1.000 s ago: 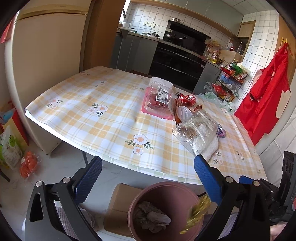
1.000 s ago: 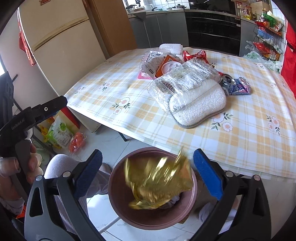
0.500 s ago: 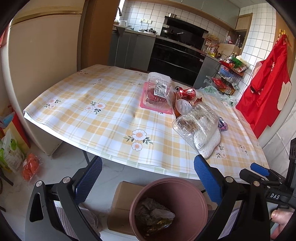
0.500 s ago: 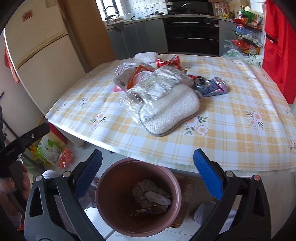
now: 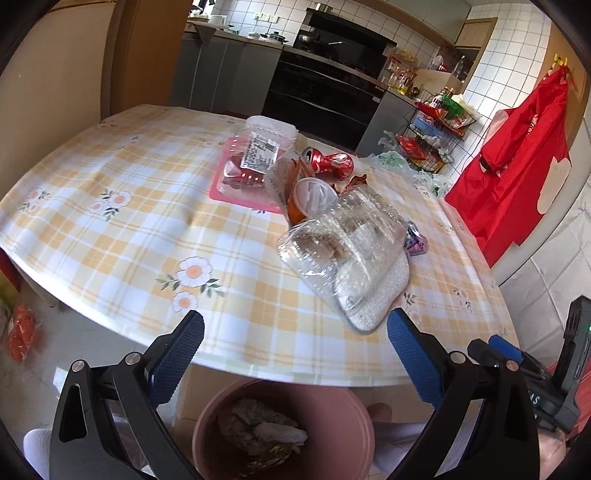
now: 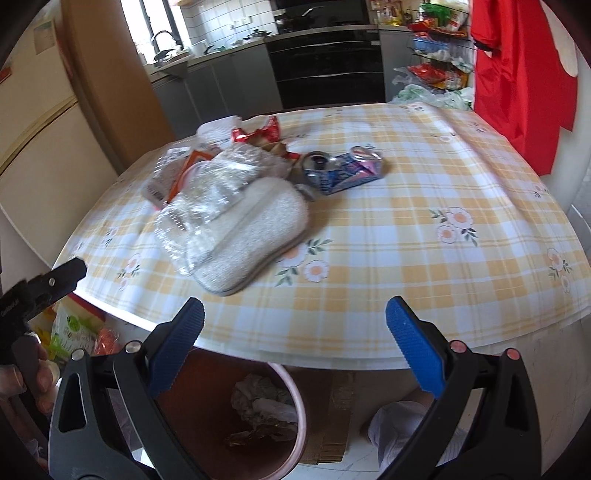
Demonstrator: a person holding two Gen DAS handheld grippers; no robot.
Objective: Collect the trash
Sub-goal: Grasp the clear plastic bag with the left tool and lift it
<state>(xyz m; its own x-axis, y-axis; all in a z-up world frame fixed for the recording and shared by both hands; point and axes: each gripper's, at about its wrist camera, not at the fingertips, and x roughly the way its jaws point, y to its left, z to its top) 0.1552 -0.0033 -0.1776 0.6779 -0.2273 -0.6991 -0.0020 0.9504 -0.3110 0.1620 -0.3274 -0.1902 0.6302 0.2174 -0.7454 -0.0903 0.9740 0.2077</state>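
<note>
Bright daylight from the window (image 6: 162, 18) — fisheye bending at the edges, slight motion blur throughout.

The printed label (image 5: 259, 152) on the clear food box (image 5: 255, 162) is too blurred to read.

A red apron (image 5: 517, 162) hangs on the white tiled wall right of the table. A wire rack (image 5: 432, 136) of packets stands beside the black oven (image 5: 325, 99). A cream refrigerator (image 6: 33, 147) stands left, with packets (image 6: 70, 328) on the floor below.
</note>
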